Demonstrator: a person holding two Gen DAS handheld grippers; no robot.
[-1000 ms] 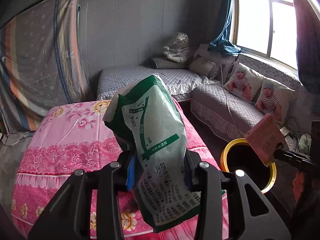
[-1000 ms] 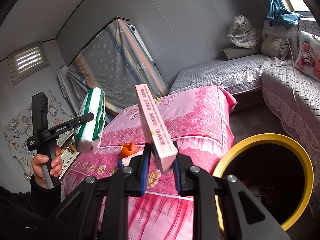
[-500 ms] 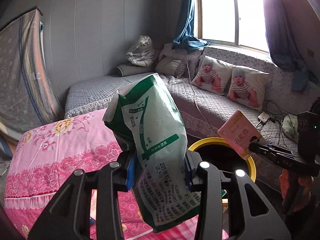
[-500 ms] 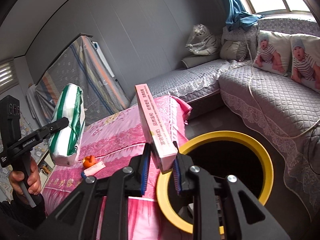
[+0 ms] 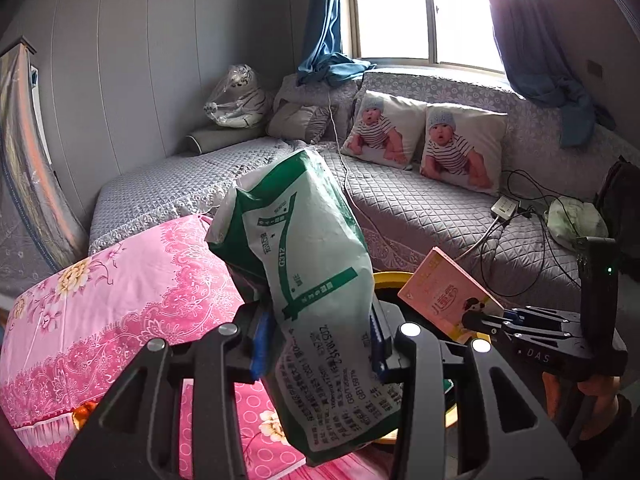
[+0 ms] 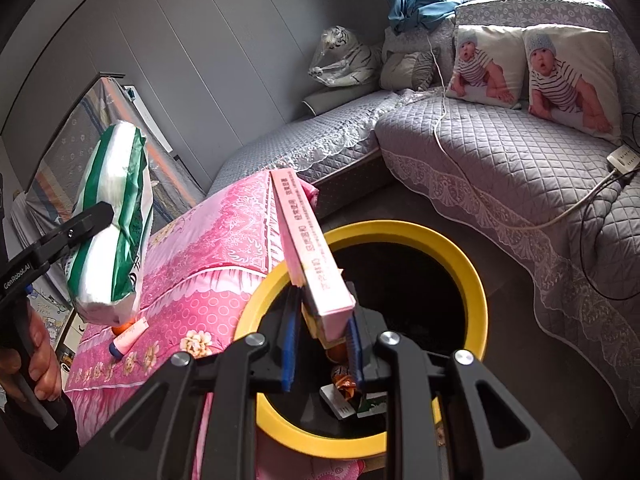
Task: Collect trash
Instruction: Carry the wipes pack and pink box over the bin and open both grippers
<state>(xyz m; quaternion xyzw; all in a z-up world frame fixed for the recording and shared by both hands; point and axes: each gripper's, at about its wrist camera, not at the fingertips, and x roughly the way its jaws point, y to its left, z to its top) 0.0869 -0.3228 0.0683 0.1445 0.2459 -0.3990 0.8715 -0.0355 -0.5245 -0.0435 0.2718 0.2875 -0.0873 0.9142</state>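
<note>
My left gripper (image 5: 318, 344) is shut on a green and white plastic bag (image 5: 308, 276) and holds it in the air by the pink bed; the bag also shows in the right wrist view (image 6: 114, 224). My right gripper (image 6: 322, 344) is shut on a flat pink box (image 6: 310, 252) and holds it tilted over the yellow-rimmed black bin (image 6: 476, 280). The pink box (image 5: 448, 294) and the bin's rim (image 5: 390, 278) also show in the left wrist view. Several pieces of trash (image 6: 344, 392) lie inside the bin.
A bed with a pink floral cover (image 6: 208, 272) stands left of the bin, with a pink tube (image 6: 128, 336) and an orange item (image 6: 122, 328) on it. A grey quilted corner sofa (image 6: 500, 168) with two baby-print pillows (image 6: 484, 64) and cables (image 5: 516, 216) runs behind.
Both grippers have swung right toward the bin. The pink box now hangs over the bin's opening and the bag has come closer to the rim. Both grips are unchanged.
</note>
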